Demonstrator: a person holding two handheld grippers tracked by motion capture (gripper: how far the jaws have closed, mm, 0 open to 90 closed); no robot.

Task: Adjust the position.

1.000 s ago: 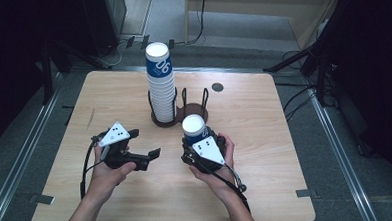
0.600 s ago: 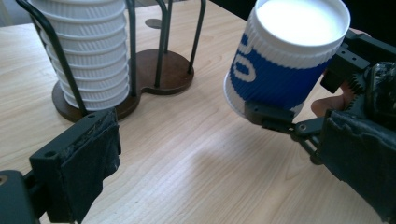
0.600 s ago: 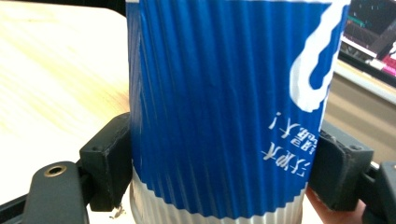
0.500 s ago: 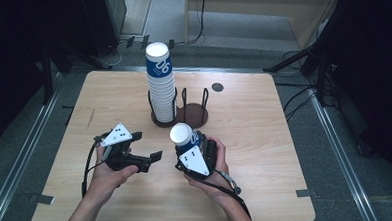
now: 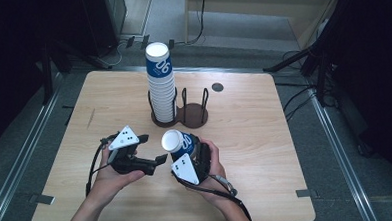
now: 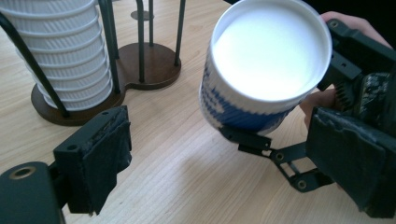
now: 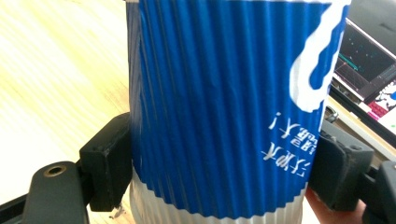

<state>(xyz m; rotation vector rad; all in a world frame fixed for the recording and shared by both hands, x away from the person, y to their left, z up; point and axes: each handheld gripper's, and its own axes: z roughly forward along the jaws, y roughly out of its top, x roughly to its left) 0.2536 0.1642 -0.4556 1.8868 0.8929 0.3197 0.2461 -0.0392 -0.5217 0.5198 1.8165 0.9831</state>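
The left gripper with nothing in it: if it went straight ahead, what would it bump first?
Probably the blue and white ribbed paper cup, tilted mouth-first toward the left gripper and clamped in the right gripper. Its jaws have just been closing, with nothing between.

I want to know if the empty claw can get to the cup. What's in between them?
Just bare wooden table, seen in the left gripper view. The left claw is open, and the cup, held by the right claw, hangs right ahead.

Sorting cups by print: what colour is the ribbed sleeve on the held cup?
Blue with white markings, on the cup; clearest in the right gripper view.
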